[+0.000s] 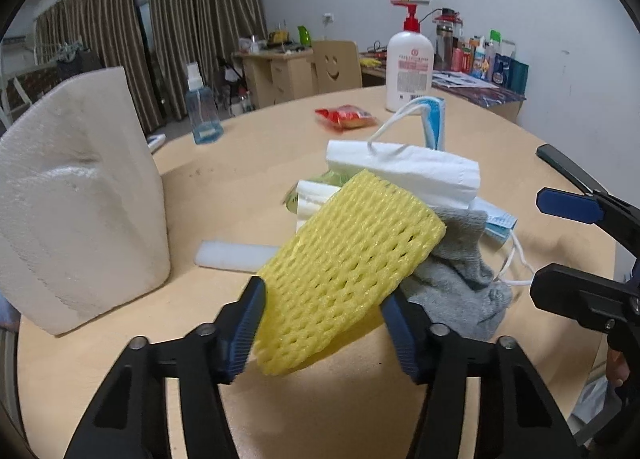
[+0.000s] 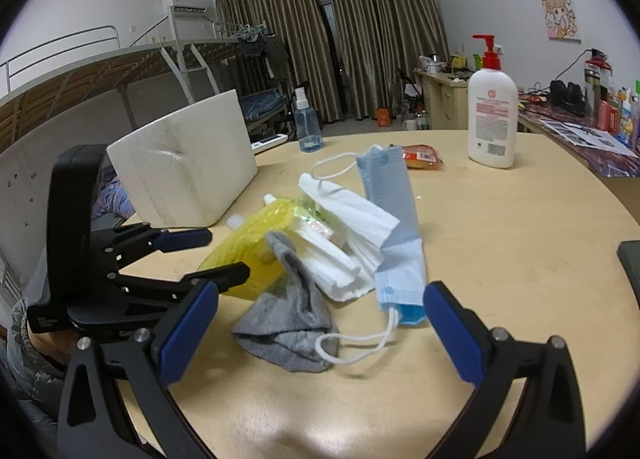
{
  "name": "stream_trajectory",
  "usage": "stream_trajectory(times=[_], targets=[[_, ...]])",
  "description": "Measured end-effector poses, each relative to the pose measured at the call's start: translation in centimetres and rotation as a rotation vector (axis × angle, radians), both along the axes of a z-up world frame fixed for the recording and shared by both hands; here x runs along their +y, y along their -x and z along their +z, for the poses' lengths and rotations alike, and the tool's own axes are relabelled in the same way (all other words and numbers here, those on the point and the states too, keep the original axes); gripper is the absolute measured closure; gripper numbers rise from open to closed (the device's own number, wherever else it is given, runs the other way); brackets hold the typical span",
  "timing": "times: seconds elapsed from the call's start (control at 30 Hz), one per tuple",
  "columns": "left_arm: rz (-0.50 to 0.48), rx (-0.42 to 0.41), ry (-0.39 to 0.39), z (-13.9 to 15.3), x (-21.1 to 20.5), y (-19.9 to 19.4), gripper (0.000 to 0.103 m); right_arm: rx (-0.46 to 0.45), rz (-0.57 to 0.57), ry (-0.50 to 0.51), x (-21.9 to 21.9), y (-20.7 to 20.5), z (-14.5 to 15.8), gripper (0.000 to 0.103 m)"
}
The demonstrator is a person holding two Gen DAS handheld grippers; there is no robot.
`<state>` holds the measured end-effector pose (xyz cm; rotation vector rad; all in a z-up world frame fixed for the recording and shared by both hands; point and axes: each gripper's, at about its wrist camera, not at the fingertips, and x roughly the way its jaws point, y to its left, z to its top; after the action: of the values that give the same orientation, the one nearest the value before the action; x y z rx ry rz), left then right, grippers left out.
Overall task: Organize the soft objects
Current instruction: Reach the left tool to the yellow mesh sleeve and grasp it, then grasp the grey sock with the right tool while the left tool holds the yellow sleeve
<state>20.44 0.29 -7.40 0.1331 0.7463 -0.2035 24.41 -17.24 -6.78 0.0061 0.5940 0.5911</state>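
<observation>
Yellow foam fruit netting (image 1: 348,271) sits between the blue pads of the left gripper (image 1: 322,323), which pinches its lower end; the netting is raised at a tilt over the round wooden surface (image 1: 248,179). Beside it, at 2 o'clock, lies a pile: a gray sock (image 1: 460,275), a folded white tissue (image 1: 404,167) and a blue face mask (image 1: 434,121) standing upright with its ear loops loose. The right gripper (image 2: 320,333) is spread wide, holding nothing, with the sock and mask loop between its fingers. A white foam block (image 1: 80,195) stands at 9 o'clock.
</observation>
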Motion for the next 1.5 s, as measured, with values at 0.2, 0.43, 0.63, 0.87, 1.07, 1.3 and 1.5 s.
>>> stream_trajectory(times=[0.2,0.43,0.63,0.87,1.07,1.3,1.5], targets=[[-0.001,0.051,0.022,-0.5,0.4,-0.8,0.070,0.014,0.014,0.009,0.7,-0.7,0.0,0.000],[-0.013,0.060,0.041,-0.5,0.6,-0.8,0.088,0.024,0.030,0.015,1.7,-1.3,0.0,0.000],[-0.011,0.042,0.086,-0.1,1.4,-0.4,0.092,0.027,0.066,0.029,3.0,-1.6,0.0,0.000],[-0.011,0.009,0.135,0.6,2.4,0.3,0.092,0.068,0.088,0.080,4.2,-2.4,-0.9,0.022],[-0.019,-0.012,0.159,0.9,2.8,1.0,0.092,0.124,0.080,0.120,4.3,-2.9,-1.9,0.051],[-0.022,-0.033,0.163,1.2,3.0,1.6,0.092,0.141,0.064,0.155,4.3,-2.6,-2.2,0.083],[-0.018,-0.058,0.163,1.7,3.1,2.5,0.092,0.119,0.063,0.132,4.1,-1.9,-1.5,0.090]])
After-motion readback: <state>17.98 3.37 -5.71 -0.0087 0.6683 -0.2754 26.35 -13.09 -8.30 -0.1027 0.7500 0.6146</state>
